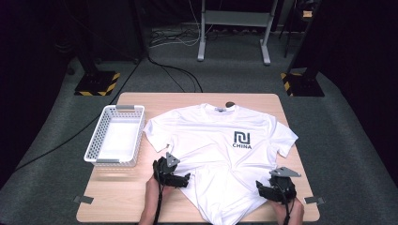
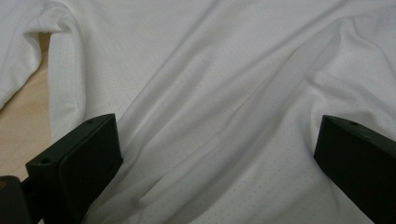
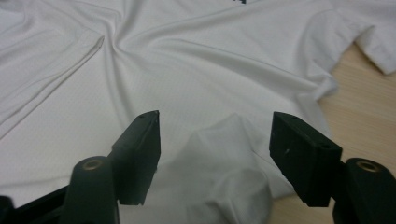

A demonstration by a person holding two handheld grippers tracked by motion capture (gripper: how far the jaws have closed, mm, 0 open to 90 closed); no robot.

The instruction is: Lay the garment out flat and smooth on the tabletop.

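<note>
Folding white T-shirt (image 1: 220, 140), early stage. Shirt lies face-up on wooden table (image 1: 141, 101), logo showing, sleeves spread; hem end bunched w/ creases at near edge. Left gripper (image 1: 180, 178) at left hem, jaws wide, fabric under them, no grip. Right gripper (image 3: 215, 140) open, puckered hem corner between jaws, unpinched. No fold made; empty white basket (image 1: 101, 136) at left.

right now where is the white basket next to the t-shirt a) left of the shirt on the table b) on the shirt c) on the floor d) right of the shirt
a: the basket stands on the table just left of the t-shirt, beside its sleeve, with nothing in it.
</note>
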